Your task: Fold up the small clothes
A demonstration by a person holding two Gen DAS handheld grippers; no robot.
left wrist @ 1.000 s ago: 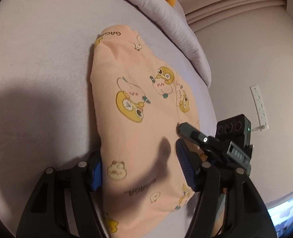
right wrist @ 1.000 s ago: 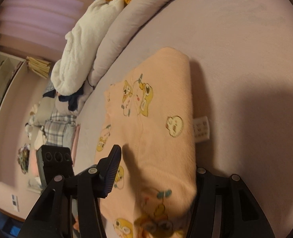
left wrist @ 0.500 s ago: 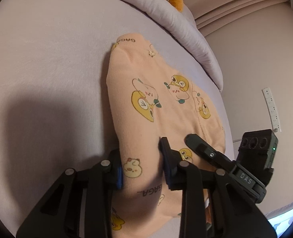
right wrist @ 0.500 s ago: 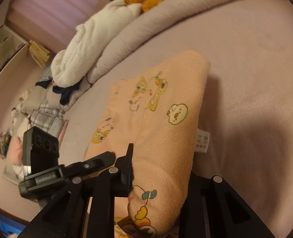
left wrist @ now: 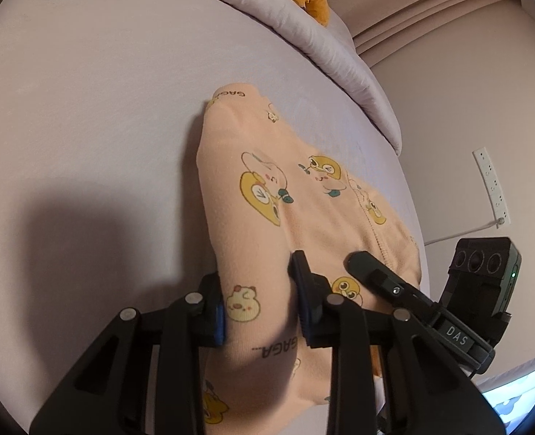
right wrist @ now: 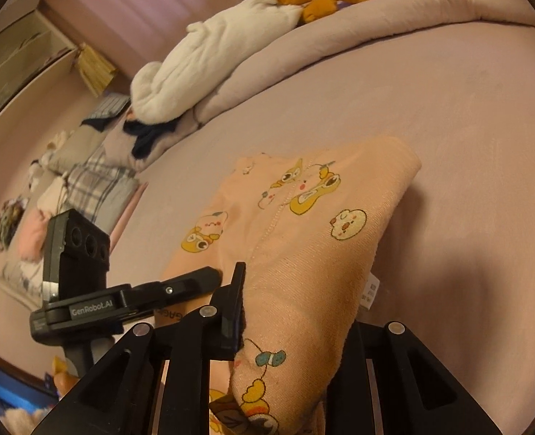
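Observation:
A small peach garment [left wrist: 285, 199] with yellow cartoon prints lies folded on the lilac bed sheet [left wrist: 86, 108]. My left gripper [left wrist: 260, 308] is shut on the garment's near left edge, lifting a ridge of cloth between its blue pads. My right gripper [right wrist: 296, 311] is shut on the garment [right wrist: 303, 224] at its near right edge, where a white care label [right wrist: 370, 290] hangs out. Each gripper shows beside the other: the right one in the left wrist view [left wrist: 412, 301], the left one in the right wrist view [right wrist: 129, 297].
A rolled lilac duvet [left wrist: 303, 25] runs along the far side of the bed, with a white and orange plush toy [right wrist: 231, 54] on it. Piled clothes and pillows [right wrist: 86, 177] lie off the bed's left. A wall socket strip [left wrist: 492, 185] is to the right.
Both grippers have closed from open onto the garment's near edges and raised them. The cloth now bunches into a ridge between each pair of fingers.

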